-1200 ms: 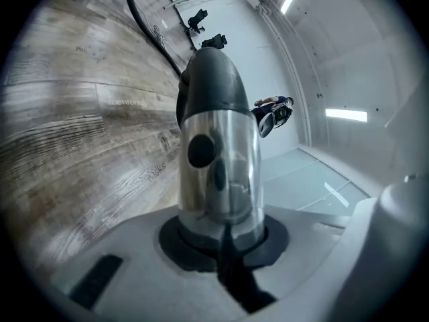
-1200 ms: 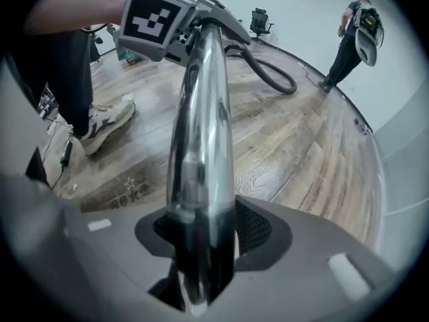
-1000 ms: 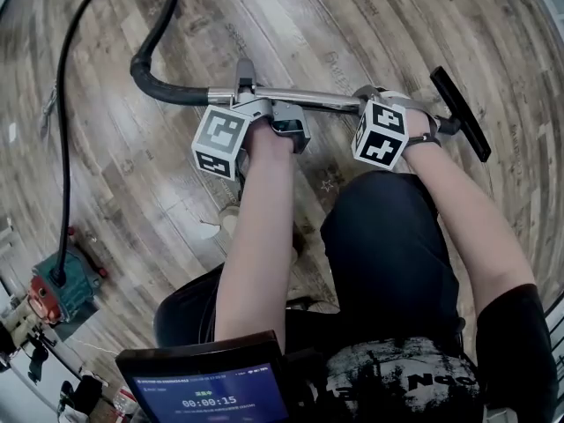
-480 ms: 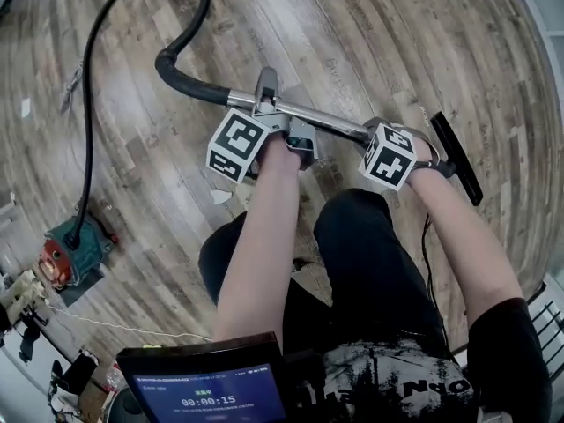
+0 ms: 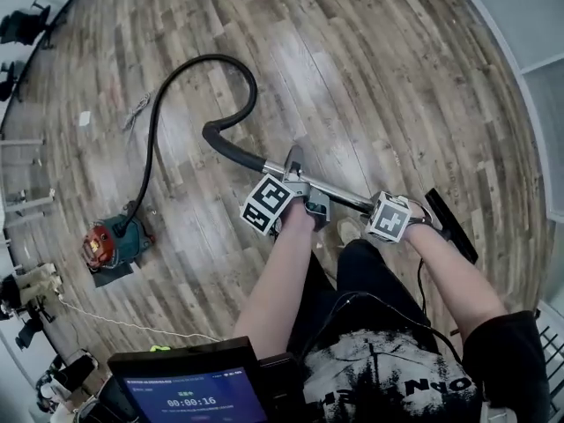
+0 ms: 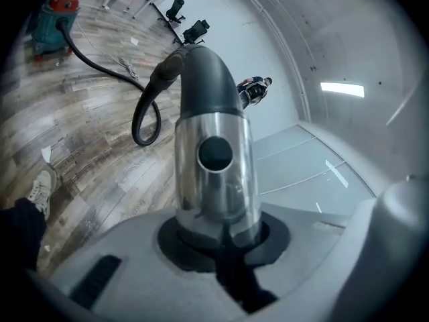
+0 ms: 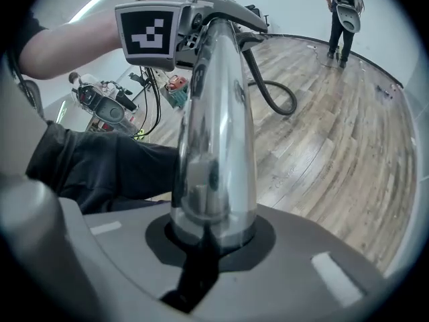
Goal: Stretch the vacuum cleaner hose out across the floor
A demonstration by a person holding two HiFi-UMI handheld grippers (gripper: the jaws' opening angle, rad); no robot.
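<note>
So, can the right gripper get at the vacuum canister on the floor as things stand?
Probably not. The right gripper is shut on the metal wand, and the canister sits far across the floor, at the other end of the hose.

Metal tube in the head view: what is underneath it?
Below the tube lies wood floor, with the person's light shoe near its middle. The strip of floor straight beneath is covered by the tube itself, so nothing there can be told.
</note>
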